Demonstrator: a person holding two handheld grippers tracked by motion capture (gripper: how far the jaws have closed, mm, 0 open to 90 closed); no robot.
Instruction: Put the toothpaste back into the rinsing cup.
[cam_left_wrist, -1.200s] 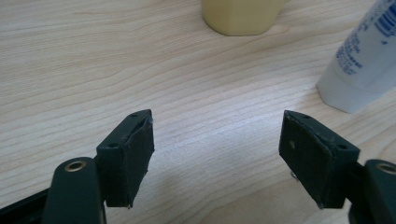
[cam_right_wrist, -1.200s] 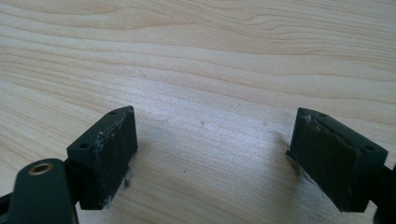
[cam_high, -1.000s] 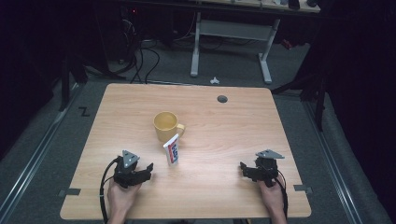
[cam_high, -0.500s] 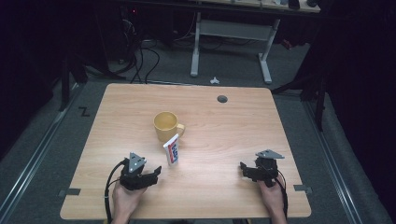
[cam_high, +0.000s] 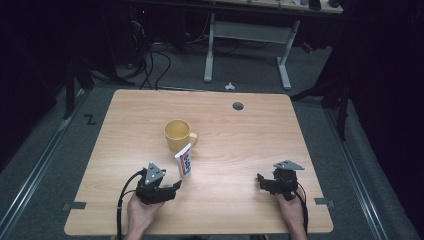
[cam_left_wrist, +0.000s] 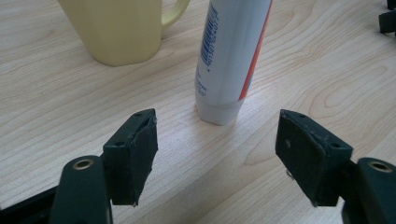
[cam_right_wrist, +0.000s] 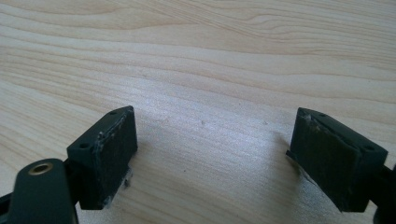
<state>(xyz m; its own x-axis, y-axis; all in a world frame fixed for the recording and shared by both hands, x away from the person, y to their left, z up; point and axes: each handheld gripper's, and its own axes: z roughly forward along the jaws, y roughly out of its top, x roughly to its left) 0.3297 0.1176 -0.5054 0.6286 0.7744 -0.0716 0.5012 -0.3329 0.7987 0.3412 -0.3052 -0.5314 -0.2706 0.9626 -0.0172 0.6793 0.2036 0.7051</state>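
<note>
white plastic tube (cam_left_wrist: 231, 60) (upright), grained wood

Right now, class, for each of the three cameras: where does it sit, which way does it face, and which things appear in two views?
High view: above the table's near edge, facing forward and down; forearms, left hand-held gripper, right hand-held gripper.
Left gripper view: on that gripper, jaws open toward the toothpaste tube and yellow mug.
Right gripper view: on that gripper, open jaws over bare wood.
Shared: tube and mug.
</note>
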